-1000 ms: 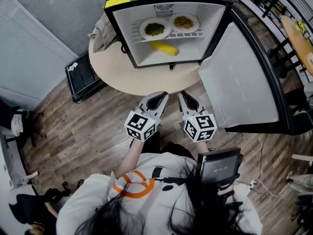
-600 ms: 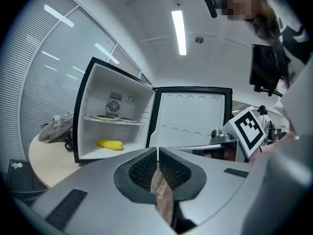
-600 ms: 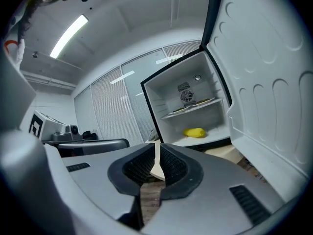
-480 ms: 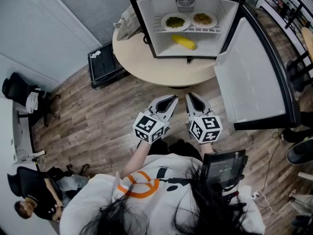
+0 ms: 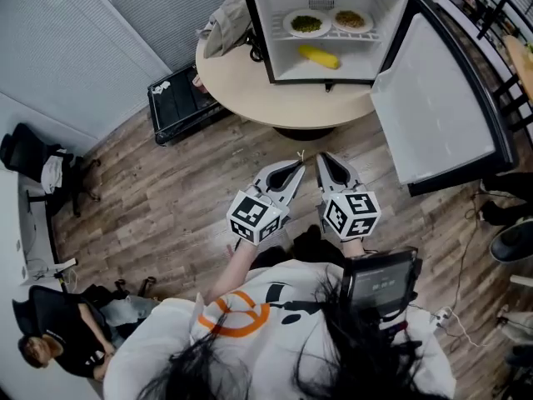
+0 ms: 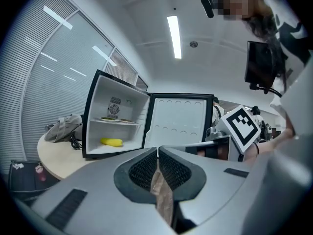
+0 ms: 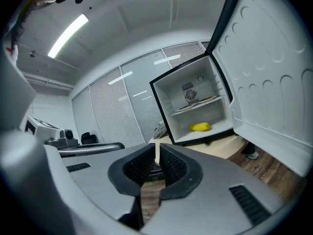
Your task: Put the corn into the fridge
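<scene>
My left fingers (image 5: 280, 178) and right fingers (image 5: 334, 173), closed and empty, now sit farther back from the fridge (image 5: 279, 57) holding the corn (image 5: 319, 56).

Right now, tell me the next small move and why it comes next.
Probably swing the right tool out to the open door and start pushing it shut. The corn lies on the floor of the fridge, so the placing looks done, and both the right and the left tool are shut, empty and well back from it.
</scene>
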Tool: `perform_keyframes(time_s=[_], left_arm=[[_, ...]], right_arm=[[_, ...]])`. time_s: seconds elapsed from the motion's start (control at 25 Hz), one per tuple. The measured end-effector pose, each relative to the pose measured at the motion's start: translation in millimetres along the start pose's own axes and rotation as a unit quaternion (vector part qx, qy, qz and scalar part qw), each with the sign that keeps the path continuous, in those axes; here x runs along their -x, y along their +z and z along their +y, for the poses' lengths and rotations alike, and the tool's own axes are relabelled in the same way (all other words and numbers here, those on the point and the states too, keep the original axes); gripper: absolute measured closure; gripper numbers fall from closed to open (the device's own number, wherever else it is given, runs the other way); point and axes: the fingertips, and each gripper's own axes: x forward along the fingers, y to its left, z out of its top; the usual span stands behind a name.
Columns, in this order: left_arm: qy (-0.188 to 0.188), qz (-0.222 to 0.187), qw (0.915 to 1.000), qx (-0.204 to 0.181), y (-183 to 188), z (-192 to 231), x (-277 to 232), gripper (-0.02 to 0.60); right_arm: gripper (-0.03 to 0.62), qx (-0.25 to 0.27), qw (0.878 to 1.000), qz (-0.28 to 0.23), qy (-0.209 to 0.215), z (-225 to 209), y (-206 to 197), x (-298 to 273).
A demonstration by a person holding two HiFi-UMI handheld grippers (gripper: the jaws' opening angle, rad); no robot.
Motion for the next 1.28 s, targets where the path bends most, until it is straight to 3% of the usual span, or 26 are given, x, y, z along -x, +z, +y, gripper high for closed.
perform_keyframes(time_s=[0.56,1.28], left_arm=[[-0.019,0.0,0.9998,0.005,-26,-11,116,0.571],[-0.034,-0.01,0.9994,-0.001,-25,-28,133,0.571]], right_arm=[[0.566,-0.003,1.0,-0.003,-0.03,97,-48,38],[0.572,0.009,0.999,-0.002,-0.046,109,-56,59]])
